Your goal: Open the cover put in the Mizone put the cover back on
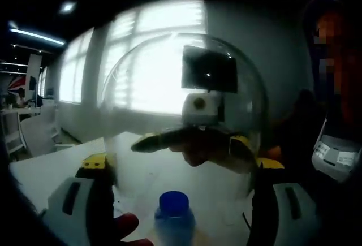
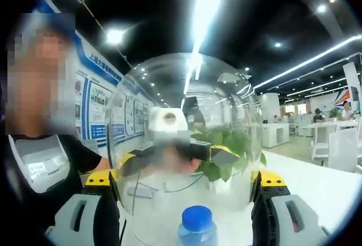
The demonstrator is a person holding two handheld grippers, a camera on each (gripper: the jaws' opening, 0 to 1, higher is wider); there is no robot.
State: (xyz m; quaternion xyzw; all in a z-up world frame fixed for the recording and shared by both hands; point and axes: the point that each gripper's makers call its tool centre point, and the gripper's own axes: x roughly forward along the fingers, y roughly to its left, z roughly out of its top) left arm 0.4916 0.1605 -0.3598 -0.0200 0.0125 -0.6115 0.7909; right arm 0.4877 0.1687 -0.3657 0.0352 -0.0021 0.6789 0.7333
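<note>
my left gripper (image 1: 182,201) and right gripper (image 2: 185,201) each clamp opposite sides of a clear dome cover (image 1: 186,110), jaws closed against its wall. the mizone bottle (image 1: 174,218), blue cap up, stands under the dome at 6 o'clock, between my jaws. step in hand, i judge: setting the cover back over it. do it well by keeping both sides level and lowering evenly, rim clear of the cap. left gripper view shows bright windows (image 1: 147,59) and white table (image 1: 45,169) at 9; right gripper view shows a green plant (image 2: 226,150) at 3 and wall posters (image 2: 107,110) at 9.
</note>
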